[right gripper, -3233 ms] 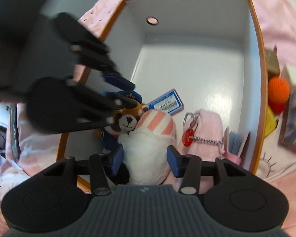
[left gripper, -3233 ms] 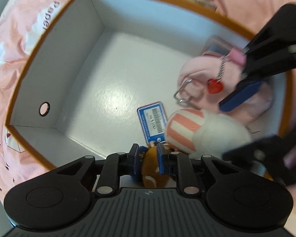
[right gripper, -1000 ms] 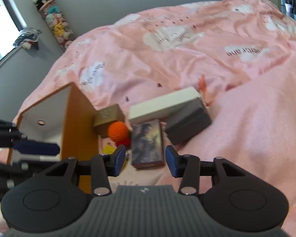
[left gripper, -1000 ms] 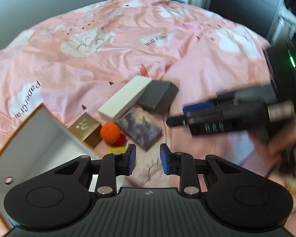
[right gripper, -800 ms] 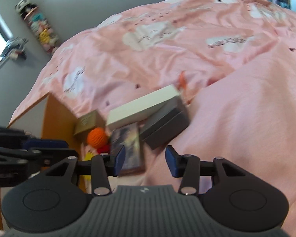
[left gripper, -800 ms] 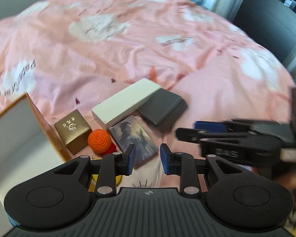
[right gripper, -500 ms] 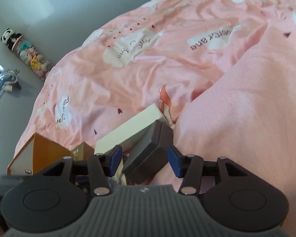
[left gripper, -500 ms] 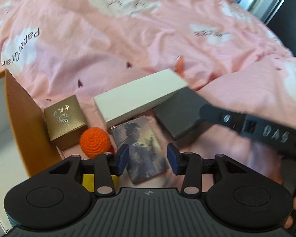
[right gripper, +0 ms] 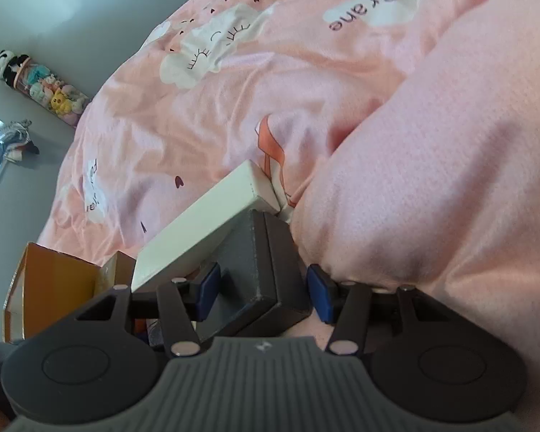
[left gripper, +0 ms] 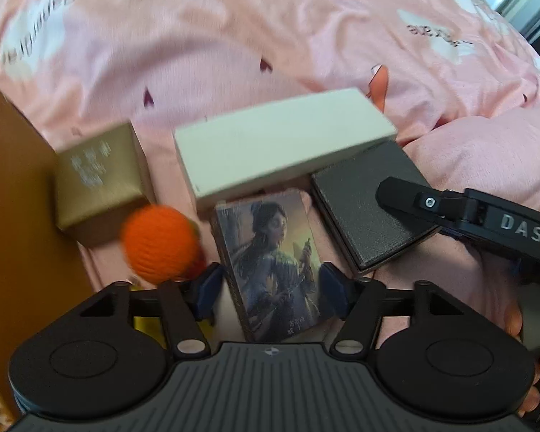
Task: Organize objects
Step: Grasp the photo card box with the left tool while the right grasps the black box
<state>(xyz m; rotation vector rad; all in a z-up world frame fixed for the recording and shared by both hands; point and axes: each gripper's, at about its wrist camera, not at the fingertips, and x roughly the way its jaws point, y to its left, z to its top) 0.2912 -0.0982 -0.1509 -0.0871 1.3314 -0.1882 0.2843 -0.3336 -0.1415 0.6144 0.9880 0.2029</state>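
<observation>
L gripper (left gripper: 270,291) jaws just opened wide astride picture card (left gripper: 270,262); R gripper (right gripper: 261,293) open astride dark box (right gripper: 262,270).

Left of the left gripper's fingers (left gripper: 206,289), the round orange knitted ball (left gripper: 157,243) and gold square gift box (left gripper: 99,176) are motion-blurred, the box's lettering unreadable. The orange cardboard box wall (left gripper: 16,212) is cropped. A small yellow item (left gripper: 148,325) hides behind those fingers.
</observation>
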